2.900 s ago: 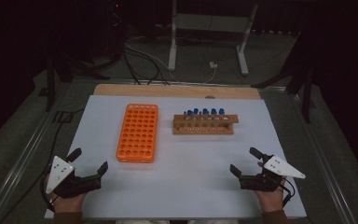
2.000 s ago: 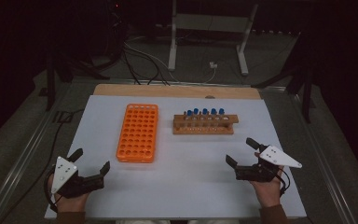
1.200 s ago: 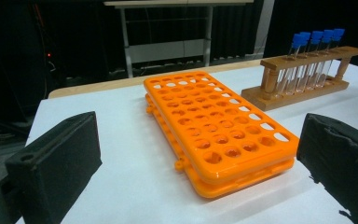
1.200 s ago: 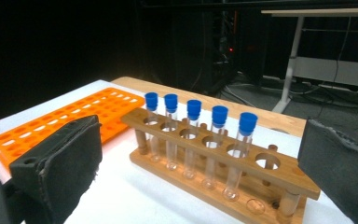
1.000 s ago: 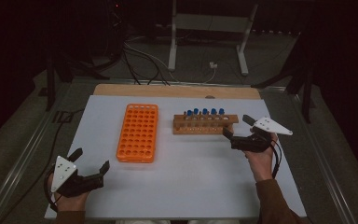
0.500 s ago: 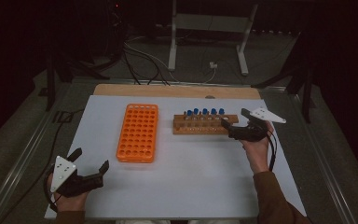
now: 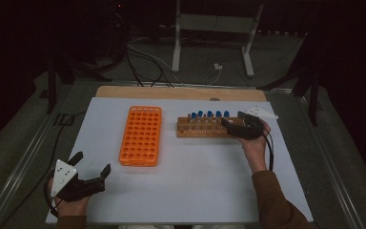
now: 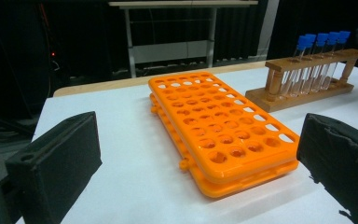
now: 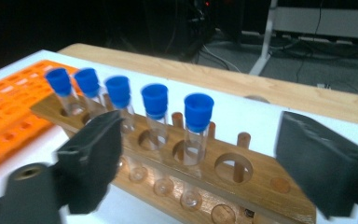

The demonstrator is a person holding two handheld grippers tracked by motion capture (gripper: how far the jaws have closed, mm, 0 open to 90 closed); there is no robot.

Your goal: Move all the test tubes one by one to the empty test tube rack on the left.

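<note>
Right gripper: jaws just narrowing, gripping nothing, astride the end tube in the rack.
Left gripper: wide open, empty, on bench.

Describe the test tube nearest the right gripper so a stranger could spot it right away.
On the white table, find the wooden rack right of the orange rack. Five blue-capped tubes stand in it; take the end tube, the only one beside the empty hole.

Right gripper moved up to the wooden rack, fingers closing partway
</note>
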